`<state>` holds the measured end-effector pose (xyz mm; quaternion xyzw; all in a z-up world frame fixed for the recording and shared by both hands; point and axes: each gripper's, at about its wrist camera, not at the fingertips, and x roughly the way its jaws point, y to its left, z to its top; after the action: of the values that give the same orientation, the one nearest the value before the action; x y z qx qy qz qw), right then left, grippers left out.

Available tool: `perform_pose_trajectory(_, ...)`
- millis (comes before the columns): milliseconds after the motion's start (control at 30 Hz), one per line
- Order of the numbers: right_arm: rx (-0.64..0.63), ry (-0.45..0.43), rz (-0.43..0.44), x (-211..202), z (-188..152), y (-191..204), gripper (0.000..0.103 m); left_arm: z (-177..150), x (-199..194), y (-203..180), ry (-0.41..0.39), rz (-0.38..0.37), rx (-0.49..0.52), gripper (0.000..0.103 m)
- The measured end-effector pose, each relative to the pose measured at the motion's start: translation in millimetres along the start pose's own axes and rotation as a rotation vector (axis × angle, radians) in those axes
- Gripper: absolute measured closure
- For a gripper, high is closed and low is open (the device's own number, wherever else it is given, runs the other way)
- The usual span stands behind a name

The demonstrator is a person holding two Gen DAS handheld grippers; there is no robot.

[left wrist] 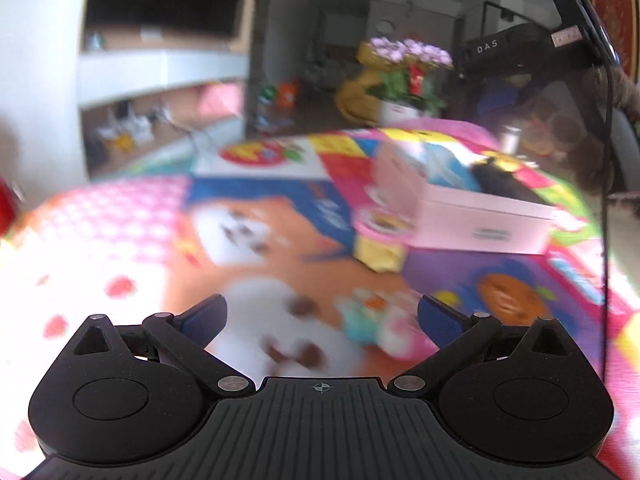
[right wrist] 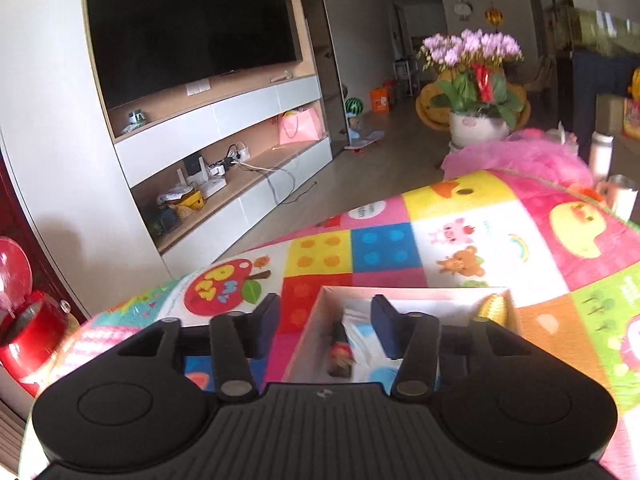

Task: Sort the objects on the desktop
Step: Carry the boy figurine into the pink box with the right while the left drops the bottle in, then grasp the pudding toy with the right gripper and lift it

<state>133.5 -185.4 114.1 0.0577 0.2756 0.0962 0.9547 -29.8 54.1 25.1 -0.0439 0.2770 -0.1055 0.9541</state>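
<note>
— Two tools, what state are they in?
— Left tool [left wrist: 320, 316] has its jaws spread wide with nothing between them, above the bright patterned mat [left wrist: 132, 240] on the tabletop. Right tool [right wrist: 326, 326] is partly open, its pads pressing on nothing.
— Where are the things to sort?
— A pink box [left wrist: 476, 216] lies on the mat, ahead and right of the left tool, well apart from it. Dark and blue items lie inside, too blurred to name. A small yellow tub [left wrist: 380, 244] with a pink lid sits just beside the box's near corner.
— And the right view?
— The box [right wrist: 404, 292] is right under that tool. A small dark figure [right wrist: 340, 350] lies inside, below the gap between the jaws; a yellow object [right wrist: 496, 310] sits in the far right corner
</note>
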Motion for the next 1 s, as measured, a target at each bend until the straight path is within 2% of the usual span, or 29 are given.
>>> perform_pose_trajectory(67, -0.052, -0.012, -0.017, -12.8, -9.1, 3.4, 0.040, -6.0, -0.9, -5.4, 0.007, -0.017, 0.013, 0.000)
perform_pose_trajectory(133, -0.095, -0.023, -0.015, -26.7, -16.6, 4.1, 0.032, -10.7, -1.1, -15.2, 0.003, 0.005, 0.059, 0.000)
perform_pose_trajectory(200, -0.115, -0.018, 0.010, -41.2, -27.2, 9.9, 0.028, -14.0, -4.4, -21.5, 0.002, 0.016, 0.095, 0.000)
perform_pose_trajectory(333, -0.204, 0.030, 0.087, -53.5, -58.3, 33.6, 0.028, -16.6, -1.0, -32.7, 0.033, 0.043, 0.140, 0.000)
perform_pose_trajectory(467, -0.304, 0.048, 0.095, -49.2, -92.5, 67.9, 0.028, -18.3, 4.2, -36.8, 0.050, 0.062, 0.164, 0.000)
perform_pose_trajectory(567, -0.294, 0.113, 0.143, -31.2, -108.2, 84.3, 0.028, -19.5, 3.4, -37.9, 0.043, 0.068, 0.170, 0.000)
perform_pose_trajectory(633, -0.293, 0.126, 0.120, -19.2, -115.6, 94.6, 0.028, -20.0, 2.6, -38.0, 0.039, 0.063, 0.174, 0.000)
perform_pose_trajectory(700, -0.280, 0.133, 0.090, -7.1, -121.5, 99.4, 0.028, -19.9, 2.6, -38.0, 0.040, 0.059, 0.173, 0.000)
perform_pose_trajectory(767, -0.250, 0.172, 0.100, 4.0, -122.6, 98.5, 0.030, -19.4, 3.3, -37.0, 0.047, 0.054, 0.166, 0.000)
perform_pose_trajectory(800, -0.236, 0.193, 0.117, 7.6, -123.0, 96.9, 0.041, -19.0, 3.9, -36.3, 0.051, 0.051, 0.161, 0.000)
perform_pose_trajectory(833, -0.237, 0.206, 0.129, 9.0, -124.5, 96.6, 0.048, -18.7, 4.5, -35.4, 0.055, 0.048, 0.154, 0.000)
perform_pose_trajectory(1000, -0.253, 0.158, 0.099, -8.0, -131.7, 83.5, 0.048, -18.6, 4.9, -34.0, 0.056, 0.054, 0.146, 0.000)
